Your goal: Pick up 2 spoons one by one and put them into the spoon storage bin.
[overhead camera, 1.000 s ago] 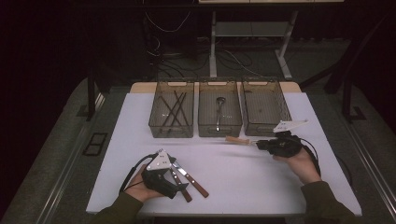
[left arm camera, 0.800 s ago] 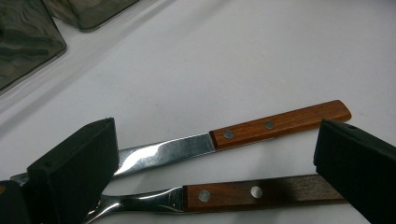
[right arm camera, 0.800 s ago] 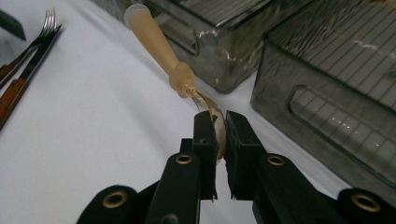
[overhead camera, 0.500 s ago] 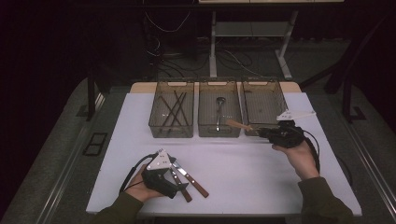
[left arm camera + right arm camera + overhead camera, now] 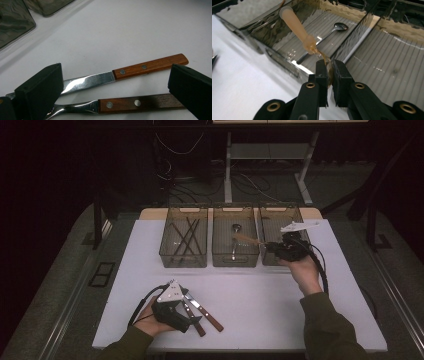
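My right gripper is shut on the amber bowl end of a tan-handled spoon. It holds the spoon in the air, handle pointing left over the middle bin. A metal spoon lies in that bin. My left gripper rests open on the table at the front left. Its jaws straddle a wooden-handled knife and a darker-handled fork without touching them.
Three smoky clear bins stand in a row at the back of the white table. The left bin holds several dark sticks. The right bin has a bare ribbed floor.
My right gripper has lifted the tan-handled spoon off the table and carried it back and up to the bins' front edge. The left gripper has stayed put.
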The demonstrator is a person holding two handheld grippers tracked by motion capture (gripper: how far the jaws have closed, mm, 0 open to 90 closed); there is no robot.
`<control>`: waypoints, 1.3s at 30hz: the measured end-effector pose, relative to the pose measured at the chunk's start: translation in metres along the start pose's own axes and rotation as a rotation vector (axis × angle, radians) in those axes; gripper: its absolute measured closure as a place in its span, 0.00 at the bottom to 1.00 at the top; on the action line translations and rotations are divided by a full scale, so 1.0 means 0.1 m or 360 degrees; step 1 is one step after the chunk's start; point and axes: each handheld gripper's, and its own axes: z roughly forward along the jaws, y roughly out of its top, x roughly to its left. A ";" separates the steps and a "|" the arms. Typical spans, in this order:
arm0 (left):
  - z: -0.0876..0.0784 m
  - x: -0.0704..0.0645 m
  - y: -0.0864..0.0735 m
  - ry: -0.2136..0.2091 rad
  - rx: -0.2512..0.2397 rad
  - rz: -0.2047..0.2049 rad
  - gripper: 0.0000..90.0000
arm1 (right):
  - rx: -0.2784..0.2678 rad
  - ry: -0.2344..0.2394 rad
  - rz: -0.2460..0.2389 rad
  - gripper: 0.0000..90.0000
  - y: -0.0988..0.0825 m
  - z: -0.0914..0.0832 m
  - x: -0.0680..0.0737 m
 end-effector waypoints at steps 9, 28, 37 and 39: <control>0.00 -0.01 0.00 -0.0006 -0.0008 -0.0001 0.00 | 0.0073 -0.0014 -0.0014 0.93 0.26 0.33 0.10; -0.01 -0.01 0.01 -0.0005 -0.0013 -0.0001 0.00 | 0.0062 0.0073 -0.0054 0.43 0.33 0.52 0.23; -0.02 0.00 0.00 -0.0003 -0.0001 0.0002 0.00 | -0.0063 0.0185 -0.0042 0.26 0.13 0.23 0.14; -0.01 0.00 0.00 -0.0001 -0.0004 -0.0002 0.00 | -0.0072 0.0218 -0.0065 0.24 0.06 0.17 0.14</control>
